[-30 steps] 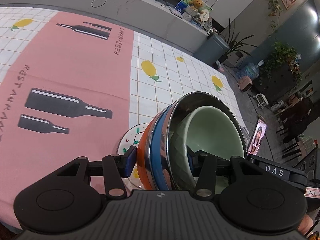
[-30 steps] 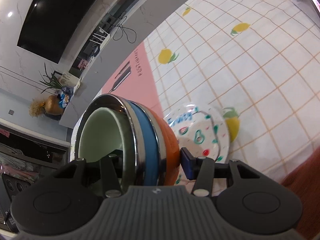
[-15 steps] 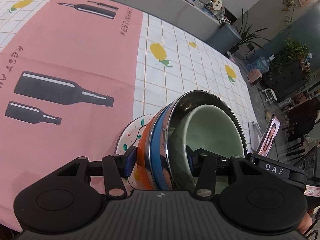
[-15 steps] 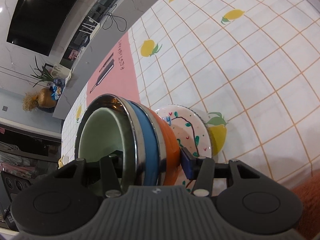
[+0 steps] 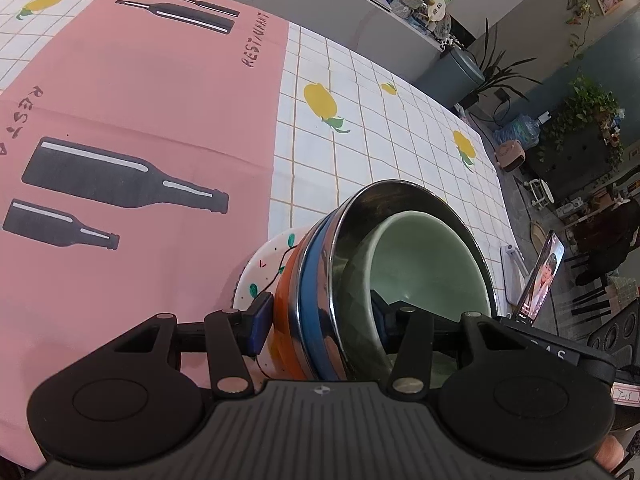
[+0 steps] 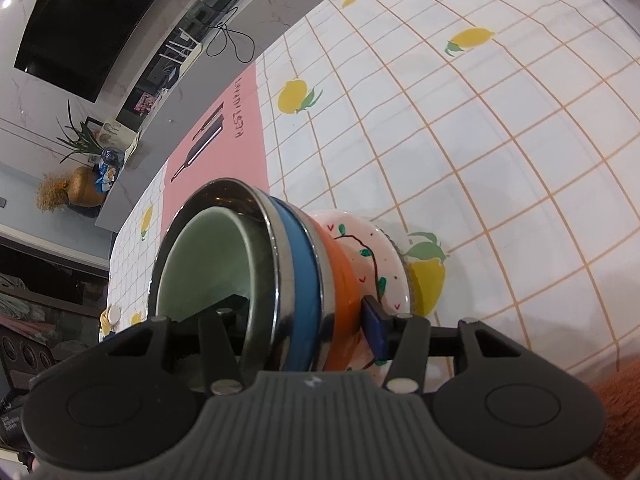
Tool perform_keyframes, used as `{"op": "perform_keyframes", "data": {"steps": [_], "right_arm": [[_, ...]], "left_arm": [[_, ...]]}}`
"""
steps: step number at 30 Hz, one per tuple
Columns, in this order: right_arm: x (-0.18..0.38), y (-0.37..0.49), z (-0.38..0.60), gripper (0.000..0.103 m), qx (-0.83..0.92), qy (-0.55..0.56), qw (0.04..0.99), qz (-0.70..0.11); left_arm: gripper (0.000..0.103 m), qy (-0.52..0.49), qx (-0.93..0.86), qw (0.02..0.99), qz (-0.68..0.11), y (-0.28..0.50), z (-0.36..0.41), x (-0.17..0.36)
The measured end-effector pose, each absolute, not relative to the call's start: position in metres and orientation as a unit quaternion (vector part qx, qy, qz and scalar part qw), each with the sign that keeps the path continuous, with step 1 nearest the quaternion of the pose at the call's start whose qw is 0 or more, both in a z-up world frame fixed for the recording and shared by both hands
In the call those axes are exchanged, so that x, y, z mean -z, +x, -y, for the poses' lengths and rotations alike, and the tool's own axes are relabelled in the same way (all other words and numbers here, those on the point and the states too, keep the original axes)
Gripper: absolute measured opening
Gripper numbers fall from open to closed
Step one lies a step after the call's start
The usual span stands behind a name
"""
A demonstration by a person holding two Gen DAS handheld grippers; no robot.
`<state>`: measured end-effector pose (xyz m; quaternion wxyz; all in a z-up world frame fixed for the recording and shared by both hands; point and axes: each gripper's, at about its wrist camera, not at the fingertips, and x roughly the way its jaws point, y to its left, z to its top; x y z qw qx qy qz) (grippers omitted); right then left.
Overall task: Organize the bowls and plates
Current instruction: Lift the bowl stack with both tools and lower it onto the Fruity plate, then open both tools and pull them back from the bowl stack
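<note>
2 cloths (image 5: 140, 92) cover table (image 5: 384, 140): pink bottle-print, white lemon-grid.

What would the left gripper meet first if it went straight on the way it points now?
The left gripper is already clamped on the nested bowl stack, so the bowls go with it. Ahead and below, the patterned plate probably comes first, then the tablecloth; depth is unclear.

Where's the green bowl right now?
The green bowl sits innermost in the nested stack, inside the steel bowl, low and centre in both wrist views. Both tools grip the stack over the painted plate.
</note>
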<state>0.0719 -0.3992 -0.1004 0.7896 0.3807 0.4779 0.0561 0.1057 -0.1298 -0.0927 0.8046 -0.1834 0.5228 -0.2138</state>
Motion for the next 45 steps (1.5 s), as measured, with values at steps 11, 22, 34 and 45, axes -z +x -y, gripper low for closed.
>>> {"op": "perform_keyframes", "data": {"steps": [11,22,34,45], "right_arm": [[0.096,0.067,0.399,0.070,-0.060,0.385,0.800,-0.457],[0.055,0.030,0.387,0.081,-0.024,0.311,0.878,-0.362],[0.010,-0.041,0.326,0.085,0.021,0.174,0.946,-0.273],[0.002,-0.103,0.293,0.095,0.062,0.086,0.966,-0.236]], "left_arm": [[0.075,-0.150,0.224,0.823,-0.499,0.101,0.131,0.084],[0.079,-0.120,0.232,0.876,-0.406,0.068,0.108,0.043],[0.079,-0.052,0.231,0.925,-0.297,-0.002,0.079,0.003],[0.074,-0.013,0.212,0.946,-0.244,-0.051,0.075,0.007]]}}
